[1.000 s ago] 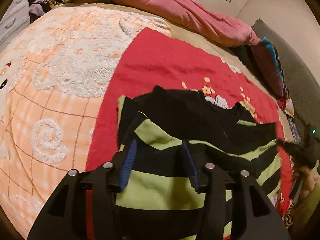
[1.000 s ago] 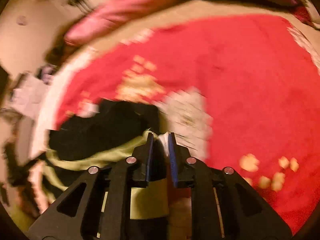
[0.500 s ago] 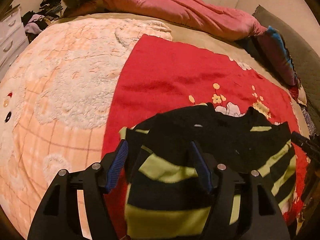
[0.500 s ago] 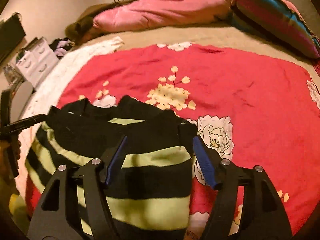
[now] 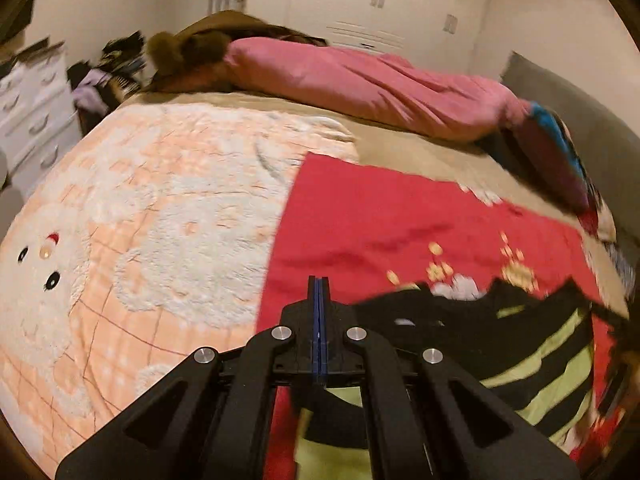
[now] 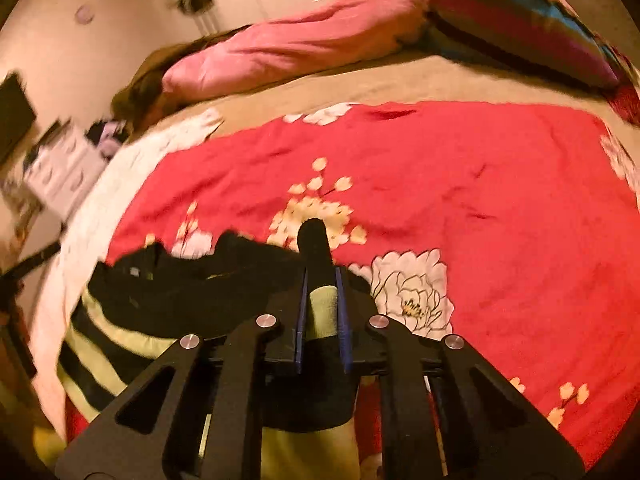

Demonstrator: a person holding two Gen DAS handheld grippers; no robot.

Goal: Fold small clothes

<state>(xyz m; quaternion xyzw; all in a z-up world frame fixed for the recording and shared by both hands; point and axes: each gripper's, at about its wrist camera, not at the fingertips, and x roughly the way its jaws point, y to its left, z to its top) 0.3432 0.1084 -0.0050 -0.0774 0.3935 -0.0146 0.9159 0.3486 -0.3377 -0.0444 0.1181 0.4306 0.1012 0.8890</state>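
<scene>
Nearest, the right gripper is clamped on a fold of the black and lime-green striped knit garment. The left gripper has its jaws pressed together at the garment's edge; whether cloth is pinched cannot be told. The garment lies on a red floral blanket. Beyond, a pink rolled duvet crosses the bed.

Home bedroom. Large bed spread with red floral blanket and peach fleece blanket, pink duvet and striped pillow bunched at far edge. White built-in wardrobe doors behind, white drawer chest at side with clothes pile beside.
</scene>
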